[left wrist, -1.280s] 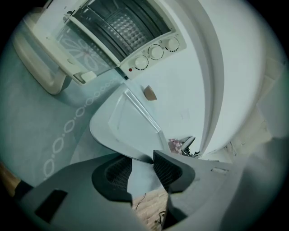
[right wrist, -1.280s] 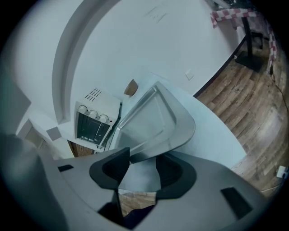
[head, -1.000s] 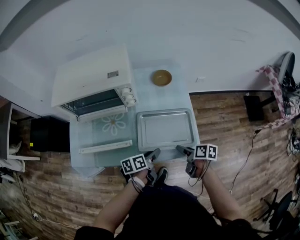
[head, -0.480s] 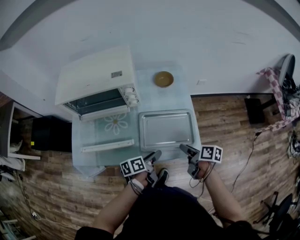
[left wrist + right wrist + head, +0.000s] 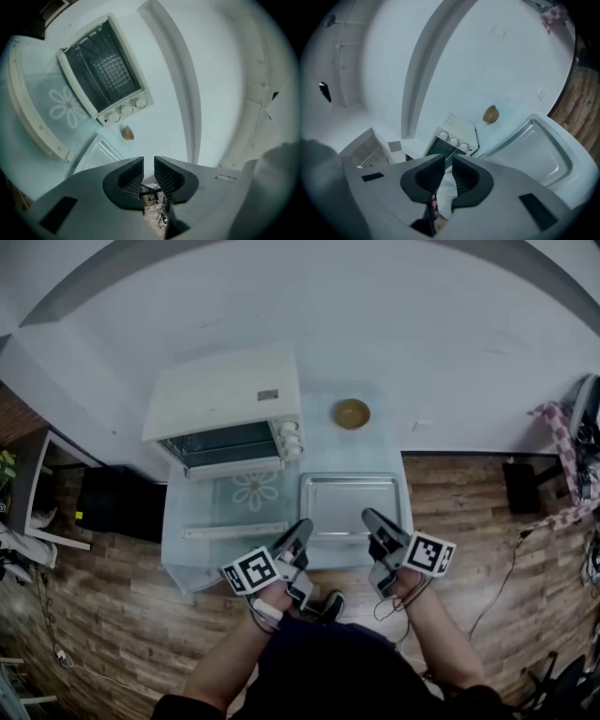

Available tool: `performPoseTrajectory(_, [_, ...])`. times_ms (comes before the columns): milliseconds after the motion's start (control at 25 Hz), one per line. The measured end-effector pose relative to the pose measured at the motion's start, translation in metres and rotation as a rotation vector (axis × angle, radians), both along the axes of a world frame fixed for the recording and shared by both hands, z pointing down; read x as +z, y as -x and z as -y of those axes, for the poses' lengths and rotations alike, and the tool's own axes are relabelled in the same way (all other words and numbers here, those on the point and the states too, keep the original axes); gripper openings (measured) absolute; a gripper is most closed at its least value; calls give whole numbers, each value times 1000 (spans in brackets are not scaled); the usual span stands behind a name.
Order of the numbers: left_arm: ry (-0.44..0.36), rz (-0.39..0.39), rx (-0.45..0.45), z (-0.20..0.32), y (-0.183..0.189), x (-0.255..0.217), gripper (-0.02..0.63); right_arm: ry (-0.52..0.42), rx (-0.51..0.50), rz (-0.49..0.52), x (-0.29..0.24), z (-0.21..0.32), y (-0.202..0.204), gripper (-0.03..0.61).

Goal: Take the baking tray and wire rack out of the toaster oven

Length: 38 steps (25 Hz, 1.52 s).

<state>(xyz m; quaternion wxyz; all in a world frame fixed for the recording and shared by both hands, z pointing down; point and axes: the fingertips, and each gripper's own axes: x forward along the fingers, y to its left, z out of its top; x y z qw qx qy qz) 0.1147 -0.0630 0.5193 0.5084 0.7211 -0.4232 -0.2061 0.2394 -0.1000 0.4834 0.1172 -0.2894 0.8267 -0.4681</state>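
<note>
Both left gripper [image 5: 302, 526] and right gripper [image 5: 369, 517] have risen off the tray [image 5: 352, 502] beside the oven [image 5: 225, 399], empty jaws closing narrow. Tray looks out; rack likely remains.

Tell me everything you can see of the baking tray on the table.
The baking tray is a shallow rectangular pan of dull silver metal, with rounded corners and a raised rim. It is empty and lies flat, open side up, on the pale table, just right of the lowered door of the toaster oven and nearer the person than the small brown bowl. Only the table is seen touching it.
</note>
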Motion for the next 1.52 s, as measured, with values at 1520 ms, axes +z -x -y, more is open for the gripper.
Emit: performPoseTrajectory(1520, [41, -39, -294, 86, 371, 24, 48, 213, 283, -42, 40, 81, 267, 7])
